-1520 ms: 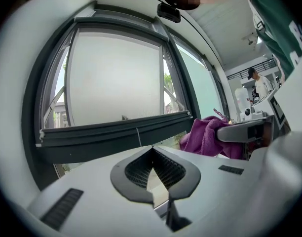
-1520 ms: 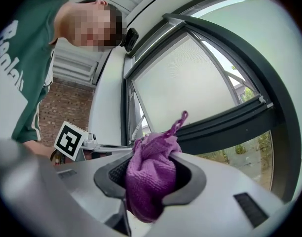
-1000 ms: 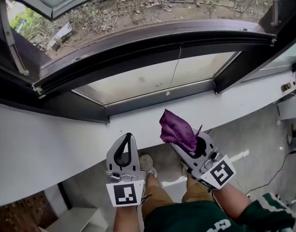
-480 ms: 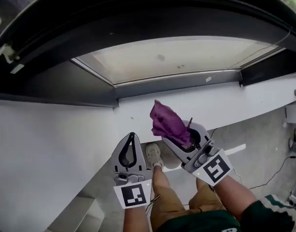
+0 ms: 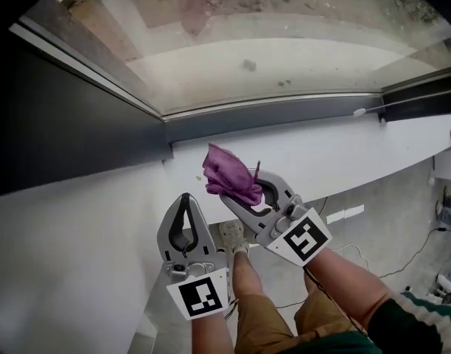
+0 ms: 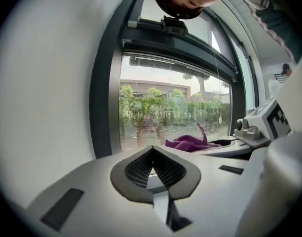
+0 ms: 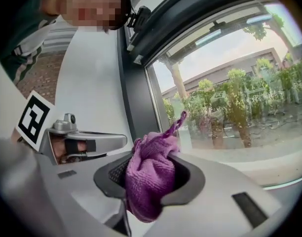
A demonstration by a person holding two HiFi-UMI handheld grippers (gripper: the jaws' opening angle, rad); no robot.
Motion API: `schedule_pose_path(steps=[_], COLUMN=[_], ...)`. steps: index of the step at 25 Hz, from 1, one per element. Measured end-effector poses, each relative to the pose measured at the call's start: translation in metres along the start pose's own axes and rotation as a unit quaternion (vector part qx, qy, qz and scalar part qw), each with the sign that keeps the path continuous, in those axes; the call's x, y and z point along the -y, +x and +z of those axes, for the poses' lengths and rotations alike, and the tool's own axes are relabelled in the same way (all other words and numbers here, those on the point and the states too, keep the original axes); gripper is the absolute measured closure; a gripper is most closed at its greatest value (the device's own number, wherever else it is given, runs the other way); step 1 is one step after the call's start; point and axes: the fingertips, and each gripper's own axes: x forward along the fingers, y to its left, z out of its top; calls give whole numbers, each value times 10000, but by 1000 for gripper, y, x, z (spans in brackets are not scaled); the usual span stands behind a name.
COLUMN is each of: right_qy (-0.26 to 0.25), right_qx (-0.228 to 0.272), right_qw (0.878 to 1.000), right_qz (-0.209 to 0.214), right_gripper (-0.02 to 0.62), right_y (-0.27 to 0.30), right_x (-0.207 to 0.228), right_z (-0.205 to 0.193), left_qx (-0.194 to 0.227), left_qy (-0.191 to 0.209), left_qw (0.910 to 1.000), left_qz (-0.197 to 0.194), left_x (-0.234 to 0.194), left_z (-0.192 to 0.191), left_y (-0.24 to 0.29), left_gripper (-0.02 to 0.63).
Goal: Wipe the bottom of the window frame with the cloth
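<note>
Since the purple microfibre cloth (image 5: 229, 172) clamped mid-bunch in the right gripper (image 5: 239, 192) looks soft and light, that hold should suffice; the left gripper (image 5: 184, 200), at seven o'clock, is closed empty.

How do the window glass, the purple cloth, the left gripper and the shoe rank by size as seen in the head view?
1. window glass
2. left gripper
3. purple cloth
4. shoe
The shoe is far below on the floor, so it only looks small.
</note>
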Motion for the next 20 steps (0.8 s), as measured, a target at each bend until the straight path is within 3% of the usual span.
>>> schedule_pose_path(steps=[9,20], right_qy=[137,18], right_qx=[-282,-778], right_qw=[9995,9969], right_qz=[30,145], right_gripper=[446,446], right_y=[80,129], right_x=[26,36], right_z=[-93,-170], left_qx=[55,-186], left_qy=[-234,-178], left_qw=[9991,9994], left_qz=[345,214], left_x=[-38,-50], left_z=[-68,-114], left_y=[40,72], left_gripper=[600,600])
